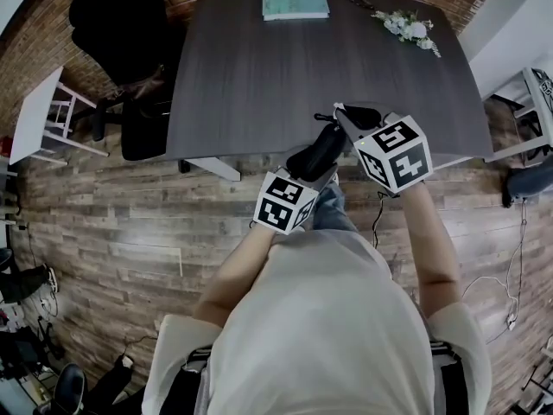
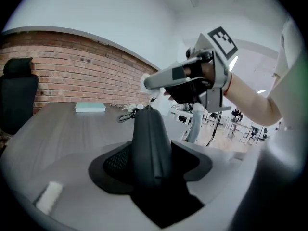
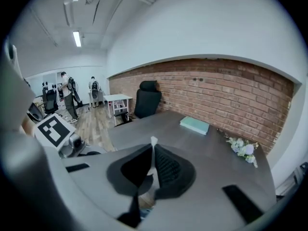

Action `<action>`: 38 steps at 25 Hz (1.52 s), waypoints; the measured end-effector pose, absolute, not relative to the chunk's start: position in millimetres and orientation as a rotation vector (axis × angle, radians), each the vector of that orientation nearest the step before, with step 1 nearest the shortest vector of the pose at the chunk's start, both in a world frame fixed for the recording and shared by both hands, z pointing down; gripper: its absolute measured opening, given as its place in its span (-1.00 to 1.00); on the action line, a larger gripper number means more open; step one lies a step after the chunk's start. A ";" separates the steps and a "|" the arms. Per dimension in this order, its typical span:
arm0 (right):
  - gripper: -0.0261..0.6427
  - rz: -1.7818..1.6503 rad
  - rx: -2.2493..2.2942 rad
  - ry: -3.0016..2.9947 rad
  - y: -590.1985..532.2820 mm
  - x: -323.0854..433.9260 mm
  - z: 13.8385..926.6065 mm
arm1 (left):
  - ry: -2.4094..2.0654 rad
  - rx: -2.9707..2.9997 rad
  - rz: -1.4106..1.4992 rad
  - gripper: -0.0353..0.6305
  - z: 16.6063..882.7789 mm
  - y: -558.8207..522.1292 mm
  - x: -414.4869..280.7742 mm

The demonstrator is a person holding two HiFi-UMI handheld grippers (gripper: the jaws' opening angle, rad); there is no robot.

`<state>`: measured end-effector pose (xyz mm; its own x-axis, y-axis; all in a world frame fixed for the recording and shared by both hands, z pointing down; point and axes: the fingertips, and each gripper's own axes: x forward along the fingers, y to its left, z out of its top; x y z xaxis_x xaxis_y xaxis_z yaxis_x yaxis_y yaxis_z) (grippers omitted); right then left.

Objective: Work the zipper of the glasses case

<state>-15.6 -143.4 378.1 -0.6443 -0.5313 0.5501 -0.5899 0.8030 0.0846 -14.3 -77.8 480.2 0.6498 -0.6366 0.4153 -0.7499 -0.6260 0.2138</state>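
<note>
Glasses case [image 2: 150, 143] is held clamped in the left gripper [image 2: 152, 163] jaws over the near edge of the surface [image 1: 259, 76], right gripper [image 3: 153, 165] jaws are pinched shut on a thin pale zipper pull [image 3: 153, 142], as judged, so a steady drag along the zipper is needed next.

The glasses case [image 1: 316, 151] sat between the jaws of the left claw [image 1: 304, 173], over the near edge of the surface [image 1: 251, 76], with its far end pointing away from the person. The right claw [image 1: 340, 111] hung just above that far end, to the right of the left claw. A book [image 1: 295, 4] lay at the far edge of the surface. A sprig of flowers [image 1: 408, 28] lay to its right, near the far right corner. An office chair [image 1: 117, 24] stood off the left side, and a small table [image 1: 30, 119] stood further left.
</note>
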 end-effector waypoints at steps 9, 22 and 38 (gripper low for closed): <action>-0.89 0.101 0.928 -2.399 -165.5 10.7 378.0 | -0.990 2.522 0.161 -0.13 448.3 -69.8 -11.9; -0.89 0.265 1.007 -2.419 -165.7 21.8 407.8 | -0.962 2.482 -0.070 -0.14 412.1 -83.4 -29.9; -0.89 0.524 1.135 -2.555 -143.0 5.8 410.8 | -0.957 2.370 -0.284 -0.15 398.4 -105.6 -52.0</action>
<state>5.8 -143.0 410.8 -0.6444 -0.6474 0.4069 -0.7553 0.6218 -0.2069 -52.0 -105.6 398.4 0.7224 -0.6914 0.0135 -0.5722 -0.5867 0.5730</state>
